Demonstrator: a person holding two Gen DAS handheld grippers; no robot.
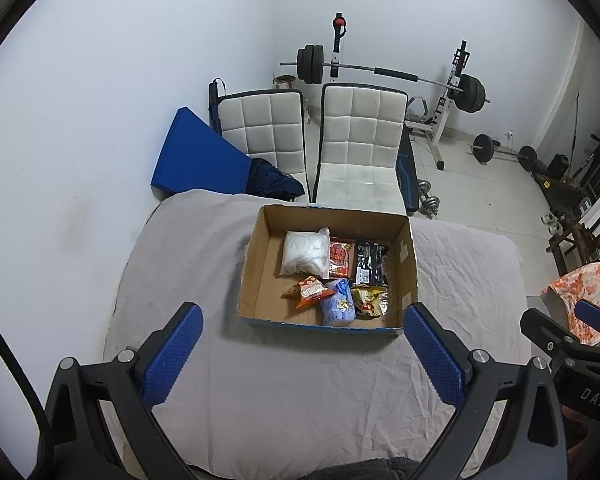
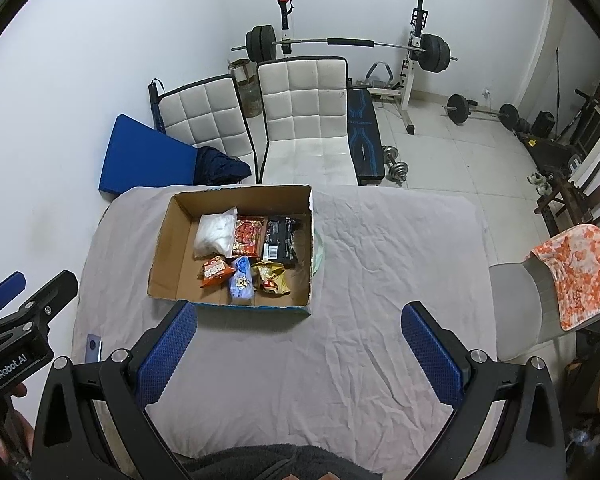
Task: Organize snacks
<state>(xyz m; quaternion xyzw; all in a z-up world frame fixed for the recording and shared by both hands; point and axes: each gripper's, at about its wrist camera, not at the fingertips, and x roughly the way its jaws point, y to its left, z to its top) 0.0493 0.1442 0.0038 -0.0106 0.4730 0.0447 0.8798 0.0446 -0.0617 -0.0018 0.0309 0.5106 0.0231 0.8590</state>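
Both the left gripper (image 1: pixel 304 354) and right gripper (image 2: pixel 299 354) hang wide open, empty. Six snacks crowd the cardboard box (image 1: pixel 256 264); reaching in might snag the possibly flimsy wall and drag it across the worktop (image 1: pixel 284 392).

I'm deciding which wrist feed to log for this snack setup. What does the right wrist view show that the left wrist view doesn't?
Only the right wrist view shows a small blue device lying on the sheet at the table's left edge, a pale green item against the box's outer right wall, and the left gripper from the side.

Only the left wrist view shows the right gripper from the side.

Both show the cardboard box holding six snack packs, among them the white bag and black pack, on the grey sheet, both grippers open and empty.
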